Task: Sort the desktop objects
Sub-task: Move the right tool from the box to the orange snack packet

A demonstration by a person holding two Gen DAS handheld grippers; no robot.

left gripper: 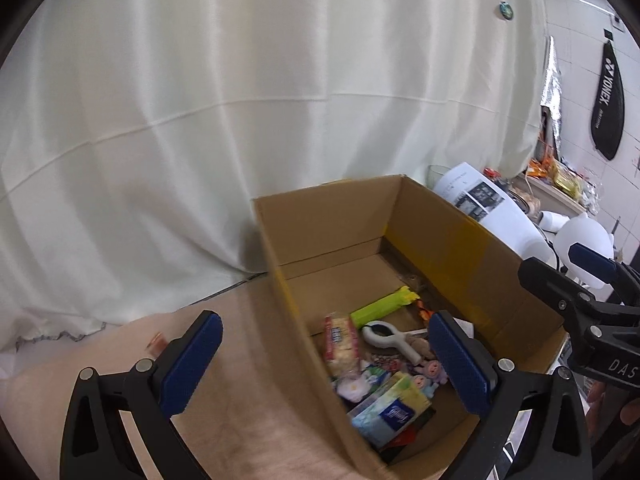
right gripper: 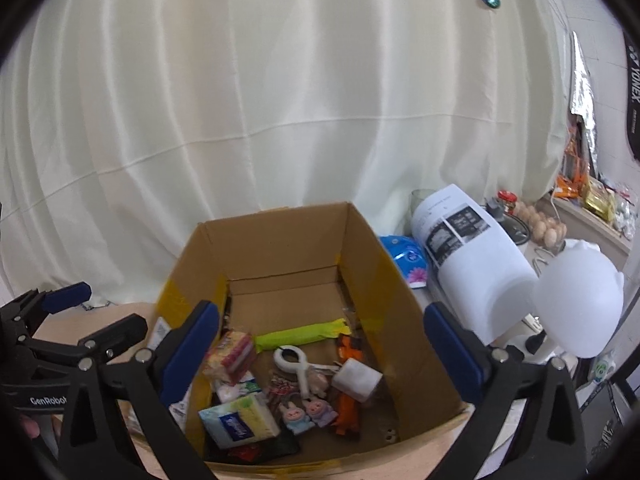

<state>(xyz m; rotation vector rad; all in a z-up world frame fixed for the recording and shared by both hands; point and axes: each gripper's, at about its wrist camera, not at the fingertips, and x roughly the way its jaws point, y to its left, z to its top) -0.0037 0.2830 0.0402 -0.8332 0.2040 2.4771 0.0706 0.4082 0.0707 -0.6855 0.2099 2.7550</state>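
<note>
An open cardboard box [left gripper: 332,216] [right gripper: 280,220] stands on the beige tabletop [left gripper: 248,400]. Inside lie a tissue pack [right gripper: 240,420] [left gripper: 394,410], a green wrapped bar [right gripper: 304,334] [left gripper: 384,304], a white clip-shaped tool [right gripper: 296,364] [left gripper: 390,338], a pink snack pack [right gripper: 232,358] [left gripper: 340,344], two small bunny figures [right gripper: 306,414], an orange toy [right gripper: 348,412] and a white roll [right gripper: 356,378]. My left gripper [left gripper: 326,364] [right gripper: 92,314] is open over the box's left wall, empty. My right gripper [right gripper: 322,354] [left gripper: 568,276] is open above the box's contents, touching none of them.
A white curtain [left gripper: 200,120] hangs behind the table. Right of the box are a white jug with a printed sheet [right gripper: 472,264], a round white object [right gripper: 580,300], a blue packet [right gripper: 404,258] and eggs [right gripper: 540,220]. A small reddish item [left gripper: 156,342] lies on the table at left.
</note>
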